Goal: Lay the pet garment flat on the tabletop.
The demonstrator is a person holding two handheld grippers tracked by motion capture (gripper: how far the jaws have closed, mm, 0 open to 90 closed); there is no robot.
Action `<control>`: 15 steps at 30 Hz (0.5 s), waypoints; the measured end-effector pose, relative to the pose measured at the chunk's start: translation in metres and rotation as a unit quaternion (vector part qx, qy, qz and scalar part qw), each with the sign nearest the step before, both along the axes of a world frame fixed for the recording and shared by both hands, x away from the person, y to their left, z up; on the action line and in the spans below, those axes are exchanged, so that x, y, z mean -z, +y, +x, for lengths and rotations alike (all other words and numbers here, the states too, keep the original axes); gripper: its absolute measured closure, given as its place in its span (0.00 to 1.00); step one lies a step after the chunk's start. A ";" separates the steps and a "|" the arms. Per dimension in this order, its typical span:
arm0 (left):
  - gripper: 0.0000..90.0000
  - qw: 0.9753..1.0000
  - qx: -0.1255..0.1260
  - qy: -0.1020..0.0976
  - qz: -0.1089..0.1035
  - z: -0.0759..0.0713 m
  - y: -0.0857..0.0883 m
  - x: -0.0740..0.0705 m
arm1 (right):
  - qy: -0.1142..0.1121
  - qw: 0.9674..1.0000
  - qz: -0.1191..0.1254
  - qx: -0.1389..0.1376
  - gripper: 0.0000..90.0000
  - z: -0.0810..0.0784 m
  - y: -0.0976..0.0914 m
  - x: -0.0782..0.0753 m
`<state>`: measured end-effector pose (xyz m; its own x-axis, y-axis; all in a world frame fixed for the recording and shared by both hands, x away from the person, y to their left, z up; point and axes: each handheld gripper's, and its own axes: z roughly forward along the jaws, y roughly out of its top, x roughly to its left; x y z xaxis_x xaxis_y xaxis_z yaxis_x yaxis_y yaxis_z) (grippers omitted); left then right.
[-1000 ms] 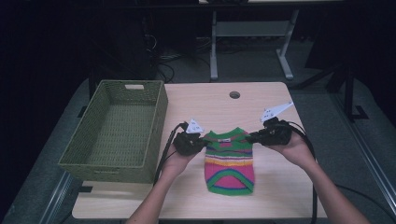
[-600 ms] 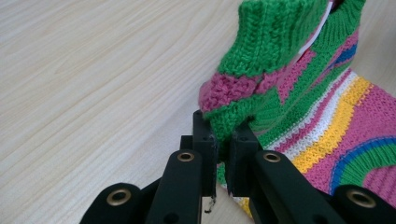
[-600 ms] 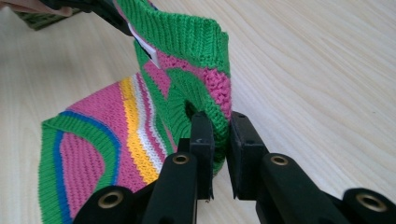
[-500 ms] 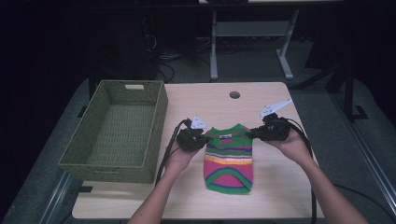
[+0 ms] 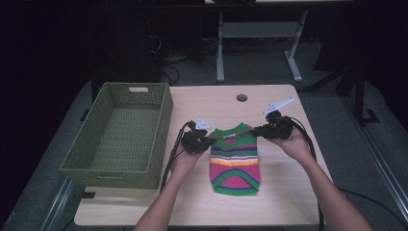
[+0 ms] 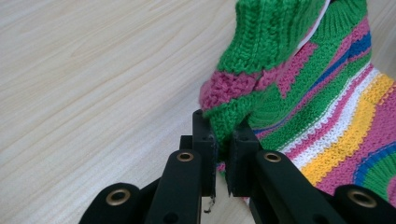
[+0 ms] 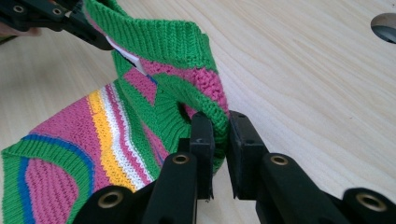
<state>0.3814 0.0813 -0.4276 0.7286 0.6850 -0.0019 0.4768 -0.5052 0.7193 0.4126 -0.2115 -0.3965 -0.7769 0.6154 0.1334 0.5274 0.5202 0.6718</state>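
Between the 2 jaw pairs, both grippers [image 5: 210, 141] [image 5: 256, 130] pinch sweater [image 5: 235, 161] shoulders, pinched knit hidden.

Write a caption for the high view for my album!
Two tongs, left and right, pinch a striped sweater beside a basket.

You're in a lab or workroom: your pale wood table [image 5: 269, 103] with its cable hole [image 5: 242, 97] stands on grey carpet [image 5: 332, 96], a metal desk frame [image 5: 260, 33] and loose cables [image 5: 168, 67] in the dark behind.
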 end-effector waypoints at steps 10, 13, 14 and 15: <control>0.54 0.999 -0.049 0.014 -0.001 0.005 0.005 0.003 | -0.003 0.998 0.012 0.059 0.55 0.007 -0.013 0.002; 0.57 0.999 -0.041 0.031 -0.016 0.002 0.005 0.005 | 0.008 0.999 0.009 0.053 0.52 0.001 -0.017 0.006; 0.58 0.999 -0.032 0.035 -0.017 0.000 0.004 0.006 | 0.011 0.999 0.007 0.048 0.52 -0.001 -0.017 0.009; 0.62 0.999 -0.032 0.035 -0.017 0.000 0.004 0.006 | 0.011 0.999 0.007 0.048 0.52 -0.001 -0.017 0.009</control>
<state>0.3817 0.0855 -0.4334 0.6799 0.7294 -0.0757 0.5579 -0.4475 0.6990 0.4118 -0.2282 -0.4053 -0.7111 0.6847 0.1600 0.5896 0.4567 0.6662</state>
